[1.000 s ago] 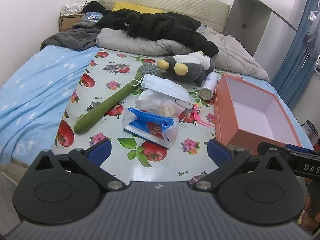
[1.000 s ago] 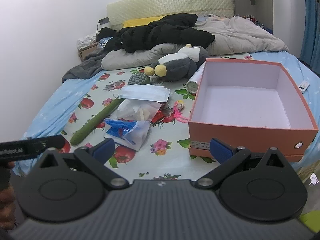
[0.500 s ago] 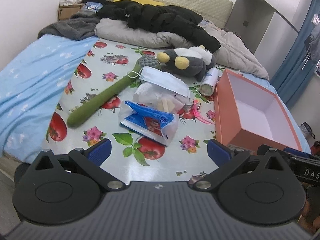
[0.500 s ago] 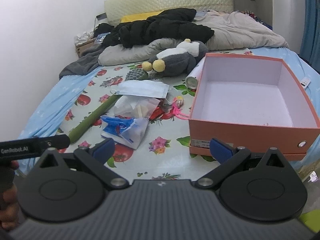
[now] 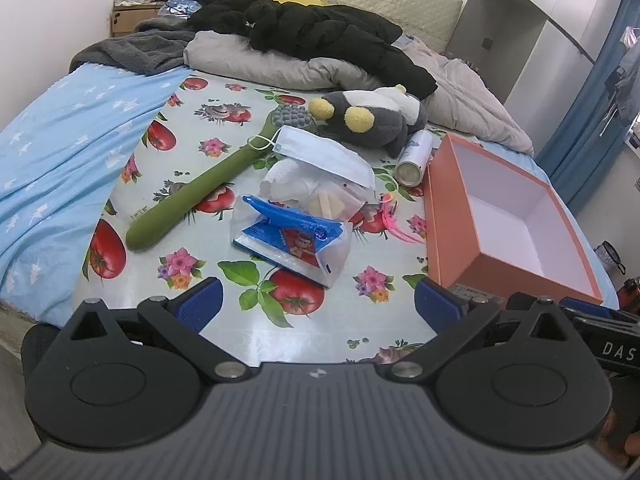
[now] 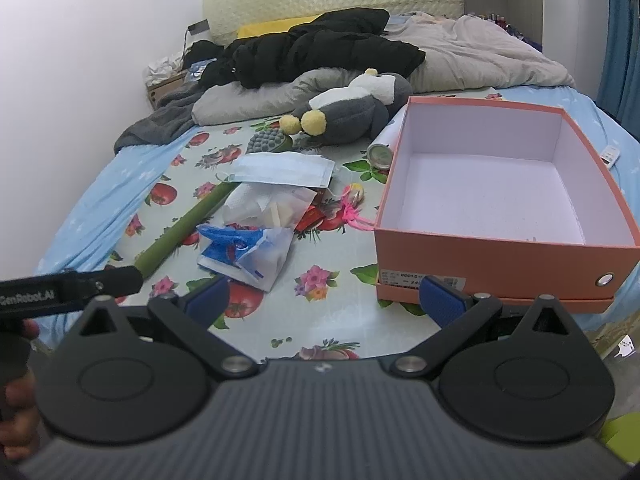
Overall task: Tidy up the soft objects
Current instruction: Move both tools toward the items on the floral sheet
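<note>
A grey plush penguin [image 5: 372, 120] [image 6: 352, 110] lies at the far side of the flowered cloth [image 5: 224, 184]. A blue face mask [image 5: 324, 152] [image 6: 284, 168], a clear bag of white pads [image 5: 316, 192] [image 6: 268, 206] and a blue-and-white tissue packet [image 5: 292, 240] [image 6: 248, 252] lie in the middle. An open, empty orange box [image 5: 504, 216] [image 6: 492, 208] stands to the right. My left gripper [image 5: 316, 304] and right gripper [image 6: 324, 296] are both open and empty, held over the near edge, short of the packet.
A long green massage stick [image 5: 200, 192] [image 6: 188, 224] lies left of the pile. A spray can [image 5: 414, 158] [image 6: 382, 152] and a pink tassel [image 5: 390, 220] lie beside the box. Black jacket [image 5: 320, 36] and grey bedding cover the bed's far end.
Both grippers have moved forward and a little lower toward the pile; objects look larger and nearer. Nothing on the bed has moved. Both stay open.
</note>
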The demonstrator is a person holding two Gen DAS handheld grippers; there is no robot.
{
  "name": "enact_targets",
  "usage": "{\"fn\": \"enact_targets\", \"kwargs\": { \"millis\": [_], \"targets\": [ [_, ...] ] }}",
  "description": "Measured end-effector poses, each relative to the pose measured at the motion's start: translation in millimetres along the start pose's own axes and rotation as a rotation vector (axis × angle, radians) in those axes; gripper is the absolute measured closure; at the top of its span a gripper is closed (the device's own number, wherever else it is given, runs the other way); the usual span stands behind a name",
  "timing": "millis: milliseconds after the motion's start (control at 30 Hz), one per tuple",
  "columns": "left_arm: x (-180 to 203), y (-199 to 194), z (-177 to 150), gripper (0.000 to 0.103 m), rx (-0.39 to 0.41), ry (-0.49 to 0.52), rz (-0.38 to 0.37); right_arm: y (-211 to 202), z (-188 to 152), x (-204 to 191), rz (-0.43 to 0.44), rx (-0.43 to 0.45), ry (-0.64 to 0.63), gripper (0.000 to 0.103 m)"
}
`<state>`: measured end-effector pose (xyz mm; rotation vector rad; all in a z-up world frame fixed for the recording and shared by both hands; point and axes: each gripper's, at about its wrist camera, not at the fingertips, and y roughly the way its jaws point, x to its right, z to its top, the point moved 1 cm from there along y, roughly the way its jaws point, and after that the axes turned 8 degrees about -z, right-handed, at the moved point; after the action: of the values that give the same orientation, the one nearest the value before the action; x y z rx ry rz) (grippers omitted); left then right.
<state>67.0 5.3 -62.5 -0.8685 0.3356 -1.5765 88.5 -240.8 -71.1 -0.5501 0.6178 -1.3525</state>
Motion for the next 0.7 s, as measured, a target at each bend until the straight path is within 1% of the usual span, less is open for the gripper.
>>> {"fn": "enact_targets", "kwargs": {
  "millis": [333, 500, 600, 700],
  "targets": [
    [-2.6, 5.1, -3.7, 0.0, -0.01, 0.015, -0.004, 4.2, -3.0, -0.4, 0.007, -0.016, 0.008, 0.0],
    [-5.5, 8.6, -4.5, 0.0, -0.015, 0.023, 0.005, 7.3, -5.6, 0.1, 0.012, -0.033, 0.019, 0.0],
    [-8.8, 10.0, -2.5, 0.0, -0.01, 0.02, 0.005, 6.6, -5.8, 0.9, 0.017, -0.026, 0.026, 0.0],
    [-9.7, 10.6, -1.0, 0.0, -0.008, 0.025, 0.001, 4.6, -5.5, 2.3, 0.014, -0.016, 0.027, 0.002]
  ]
}}
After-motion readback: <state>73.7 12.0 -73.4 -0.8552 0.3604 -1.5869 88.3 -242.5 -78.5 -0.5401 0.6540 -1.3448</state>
